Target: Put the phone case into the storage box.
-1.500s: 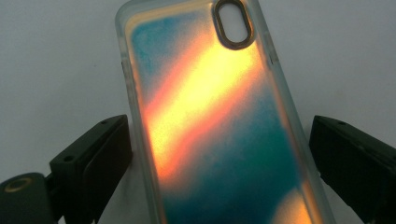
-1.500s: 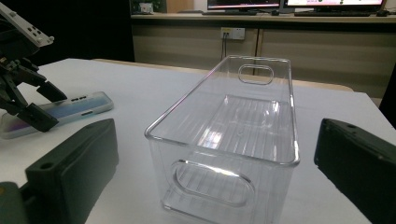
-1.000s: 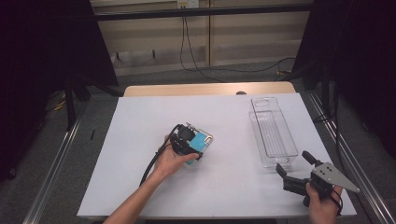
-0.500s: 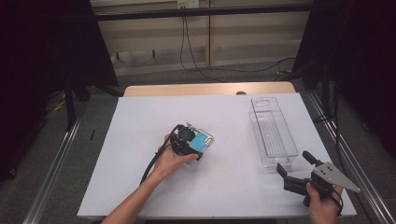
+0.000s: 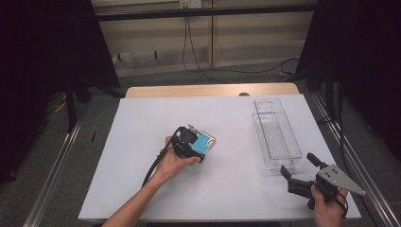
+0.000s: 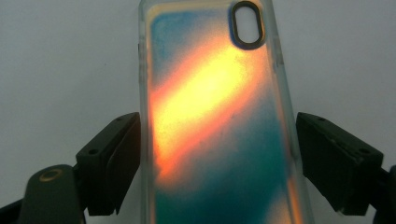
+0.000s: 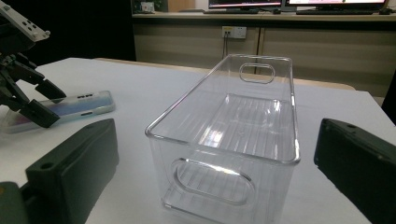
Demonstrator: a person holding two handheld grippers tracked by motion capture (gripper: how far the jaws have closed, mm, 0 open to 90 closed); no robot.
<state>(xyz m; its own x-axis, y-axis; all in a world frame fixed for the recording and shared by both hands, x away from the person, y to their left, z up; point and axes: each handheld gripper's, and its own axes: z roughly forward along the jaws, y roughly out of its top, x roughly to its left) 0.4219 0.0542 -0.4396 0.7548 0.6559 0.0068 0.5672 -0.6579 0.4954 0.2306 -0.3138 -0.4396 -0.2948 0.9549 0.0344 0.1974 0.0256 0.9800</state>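
Phone case [image 6: 215, 116], translucent with a blue-and-orange sheen and an oval camera cut-out, lying flat on the white worktop [image 5: 142, 142] near its middle. It looks light, thin and somewhat flexible, with a glossy back that is probably slippery; the long side edges look like the surest place to take hold, since the flat face offers nothing to pinch. The left gripper [image 6: 217, 154] is lowered over it, jaws released and straddling both long edges, the left jaw almost against the case and the right one a little apart from it. Well to the right stands a clear plastic bin [image 7: 233, 135], long and narrow, with handle slots at both ends; nothing lies in it. The right gripper [image 7: 212, 186] rests just before the bin's near end, jaws spread wide, grasping nothing.
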